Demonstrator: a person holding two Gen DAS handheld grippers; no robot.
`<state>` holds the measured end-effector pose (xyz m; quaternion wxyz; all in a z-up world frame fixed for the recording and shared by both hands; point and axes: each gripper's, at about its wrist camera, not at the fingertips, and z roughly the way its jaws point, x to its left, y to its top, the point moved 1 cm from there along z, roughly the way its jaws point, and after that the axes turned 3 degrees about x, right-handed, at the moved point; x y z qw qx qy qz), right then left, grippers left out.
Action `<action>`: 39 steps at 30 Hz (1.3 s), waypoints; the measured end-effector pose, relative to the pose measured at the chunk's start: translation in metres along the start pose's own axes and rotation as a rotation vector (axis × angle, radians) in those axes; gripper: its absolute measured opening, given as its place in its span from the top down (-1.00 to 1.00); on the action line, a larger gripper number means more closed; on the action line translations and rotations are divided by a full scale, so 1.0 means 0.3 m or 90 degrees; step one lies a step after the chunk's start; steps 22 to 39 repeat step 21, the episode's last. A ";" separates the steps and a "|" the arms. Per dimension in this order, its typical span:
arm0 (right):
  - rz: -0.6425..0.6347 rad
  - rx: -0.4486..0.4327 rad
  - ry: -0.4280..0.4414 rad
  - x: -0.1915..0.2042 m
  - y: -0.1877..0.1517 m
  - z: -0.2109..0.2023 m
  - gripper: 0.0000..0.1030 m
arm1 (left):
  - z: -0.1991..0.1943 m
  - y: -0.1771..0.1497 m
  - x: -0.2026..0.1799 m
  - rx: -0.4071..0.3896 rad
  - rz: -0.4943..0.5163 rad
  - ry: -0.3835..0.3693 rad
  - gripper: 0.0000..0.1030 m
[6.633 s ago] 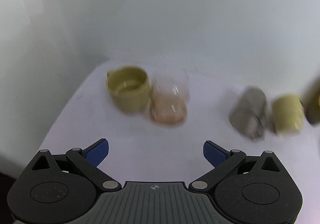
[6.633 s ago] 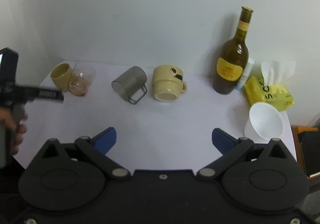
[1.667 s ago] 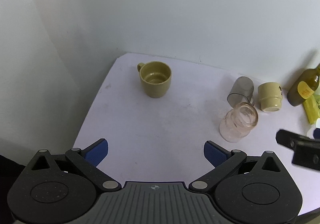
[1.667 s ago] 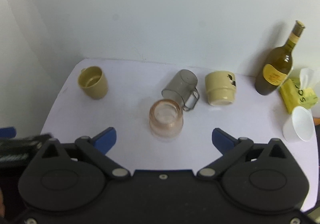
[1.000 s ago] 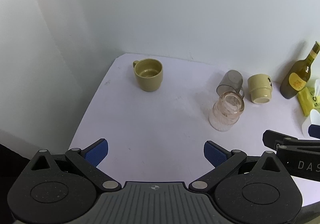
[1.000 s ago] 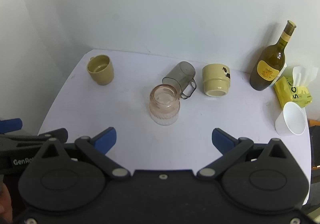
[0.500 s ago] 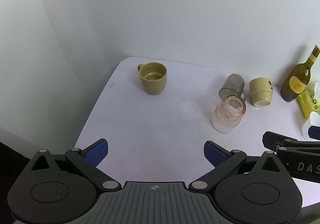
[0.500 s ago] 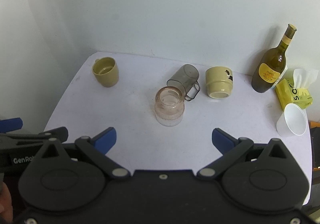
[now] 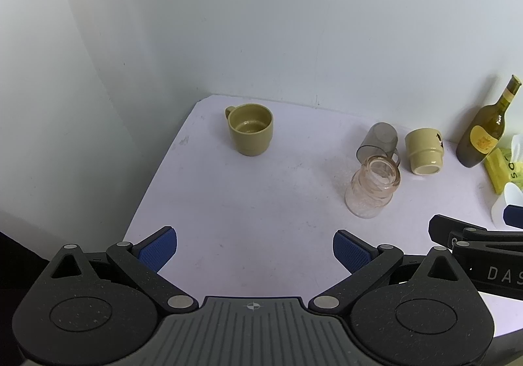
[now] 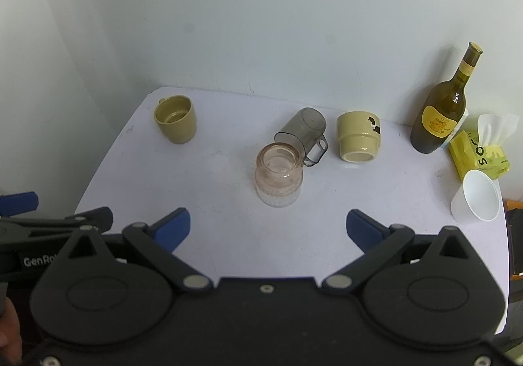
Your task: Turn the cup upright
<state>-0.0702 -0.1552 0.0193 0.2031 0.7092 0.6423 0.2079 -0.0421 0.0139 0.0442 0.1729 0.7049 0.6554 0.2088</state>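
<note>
A pink glass cup (image 10: 278,174) stands upside down, base up, in the middle of the white table (image 10: 215,189); it also shows in the left wrist view (image 9: 372,186). A grey clear mug (image 10: 302,131) lies on its side just behind it. A cream mug (image 10: 358,140) stands upside down to the right. An olive mug (image 10: 176,118) stands upright at the far left, also in the left wrist view (image 9: 251,129). My left gripper (image 9: 255,245) and right gripper (image 10: 268,225) are both open, empty and held back near the table's front edge.
A wine bottle (image 10: 439,111) stands at the back right. A yellow tissue pack (image 10: 480,150) and a white paper cup (image 10: 477,201) sit by the right edge. White walls close the back and left.
Both grippers have drawn slightly back and up, so the cups look a little farther away. The pink cup has not moved since one second ago.
</note>
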 end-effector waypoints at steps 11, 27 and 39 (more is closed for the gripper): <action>-0.003 -0.001 0.003 -0.004 -0.003 -0.007 -1.00 | -0.004 0.000 -0.006 -0.002 0.004 0.004 -1.00; -0.003 0.000 0.005 -0.010 0.002 -0.002 -1.00 | -0.002 0.001 -0.014 -0.004 0.004 0.006 -1.00; -0.003 0.000 0.005 -0.010 0.002 -0.002 -1.00 | -0.002 0.001 -0.014 -0.004 0.004 0.006 -1.00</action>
